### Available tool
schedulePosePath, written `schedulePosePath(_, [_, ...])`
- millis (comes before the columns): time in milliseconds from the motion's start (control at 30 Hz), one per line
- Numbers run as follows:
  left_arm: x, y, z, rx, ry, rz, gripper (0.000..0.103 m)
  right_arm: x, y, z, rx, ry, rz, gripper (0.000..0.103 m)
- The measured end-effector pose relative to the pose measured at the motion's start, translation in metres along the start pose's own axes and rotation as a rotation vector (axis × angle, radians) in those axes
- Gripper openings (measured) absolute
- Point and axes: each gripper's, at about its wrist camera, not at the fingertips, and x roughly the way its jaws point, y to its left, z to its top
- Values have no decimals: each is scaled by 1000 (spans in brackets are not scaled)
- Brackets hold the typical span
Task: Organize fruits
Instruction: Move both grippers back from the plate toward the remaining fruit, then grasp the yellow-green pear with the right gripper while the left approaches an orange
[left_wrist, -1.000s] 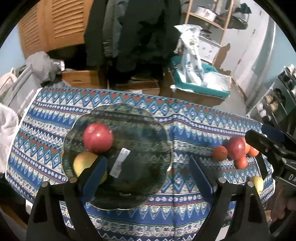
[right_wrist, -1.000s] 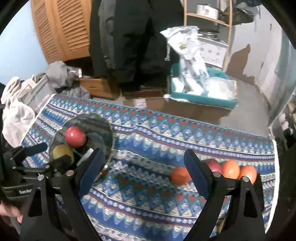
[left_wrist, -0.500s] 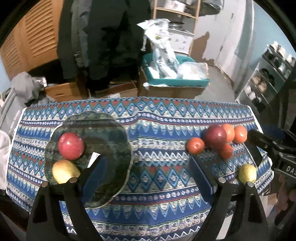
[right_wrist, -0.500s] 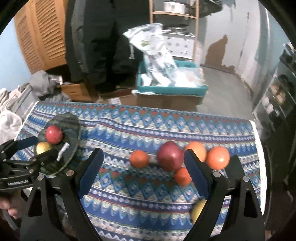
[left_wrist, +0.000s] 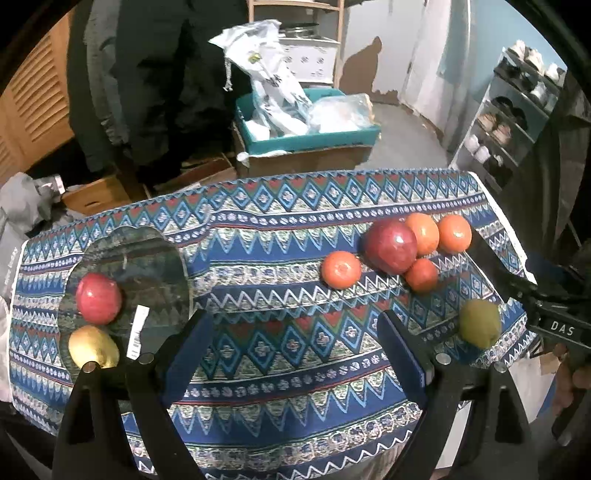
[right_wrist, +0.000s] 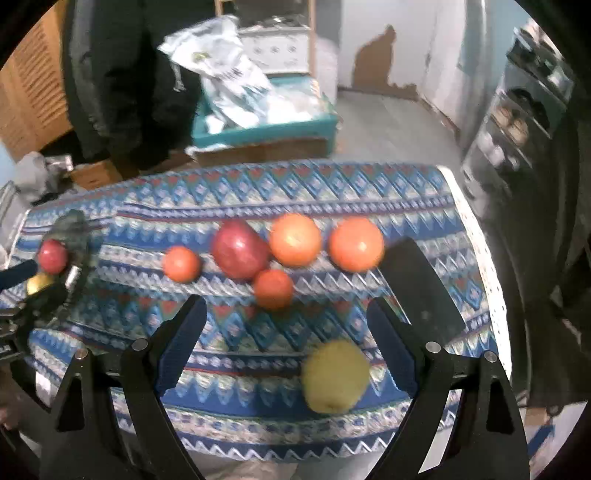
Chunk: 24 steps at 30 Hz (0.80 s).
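While two fruits already lie on the glass plate (left_wrist: 147, 254) near the table's left edge, a red apple (left_wrist: 98, 298) and a yellow one (left_wrist: 93, 347) just beside it, the rest are still loose by the right edge, so I judge I am between picks, going for the next fruit. My left gripper (left_wrist: 295, 354) has its jaws apart with nothing between them, only patterned cloth (left_wrist: 273, 221). My right gripper (right_wrist: 286, 343) is likewise spread and empty, hanging over the right end of the table.

The loose cluster there is a large dark-red apple (right_wrist: 239, 254), with four orange fruits around it: one (right_wrist: 181, 264) to its left, two (right_wrist: 294, 240) (right_wrist: 355, 243) to its right, and a smaller one (right_wrist: 273, 288) nearer the front edge. A yellow-green pear-like fruit (right_wrist: 335, 376) sits apart, close to the front right corner, low between my right fingers.

That one looks the likely target: I would need to drop lower and centre on it before closing. It is rounded and smooth, so it could roll.
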Motion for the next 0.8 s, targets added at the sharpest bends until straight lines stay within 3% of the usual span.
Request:
schedulePosePath(300, [25,-20,-10,47,56,18,91,38,-21,-24,33,129,-55,89])
schedulePosePath(800, [55,-19,-19,32,131,14,91,90,-34,-49,77,300,-58,88])
